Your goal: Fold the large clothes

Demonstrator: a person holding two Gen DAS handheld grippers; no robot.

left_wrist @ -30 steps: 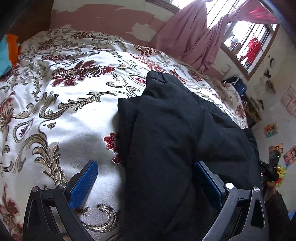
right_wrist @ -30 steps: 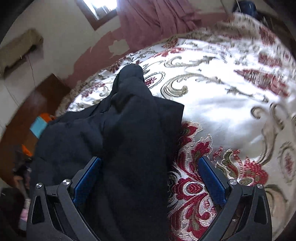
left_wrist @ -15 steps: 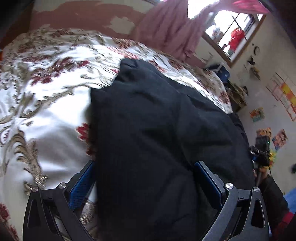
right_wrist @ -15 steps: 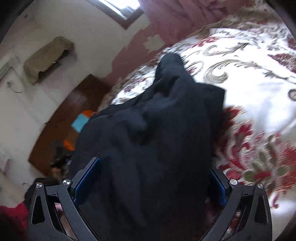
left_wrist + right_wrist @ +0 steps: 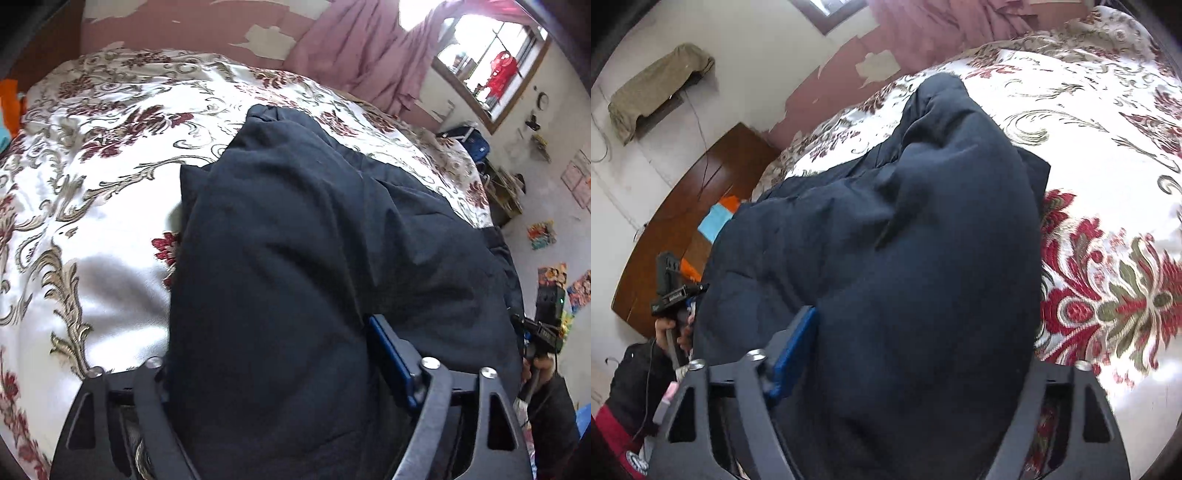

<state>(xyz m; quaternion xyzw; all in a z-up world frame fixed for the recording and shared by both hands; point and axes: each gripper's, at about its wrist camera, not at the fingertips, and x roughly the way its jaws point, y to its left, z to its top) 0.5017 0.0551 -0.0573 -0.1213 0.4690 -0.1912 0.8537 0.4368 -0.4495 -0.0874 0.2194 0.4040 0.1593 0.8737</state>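
A large dark navy garment (image 5: 295,258) lies bunched on a floral bedspread (image 5: 92,221). It also shows in the right wrist view (image 5: 905,258). My left gripper (image 5: 273,369) is closed in on a thick fold of the garment; its right blue pad (image 5: 391,362) shows and the left one is buried in cloth. My right gripper (image 5: 916,362) is likewise closed on a thick fold; its left blue pad (image 5: 794,350) shows and the right one is hidden. Each gripper shows in the other's view, at the garment's far edge.
The bedspread (image 5: 1108,184) is white with red and gold flowers. A pink wall and curtain (image 5: 369,55) stand behind the bed, with a window (image 5: 491,66) at the right. A brown wooden headboard (image 5: 683,206) is at the left.
Both grippers moved over the garment and their jaws narrowed onto a thick fold of it. The cloth now bulges up between the fingers.
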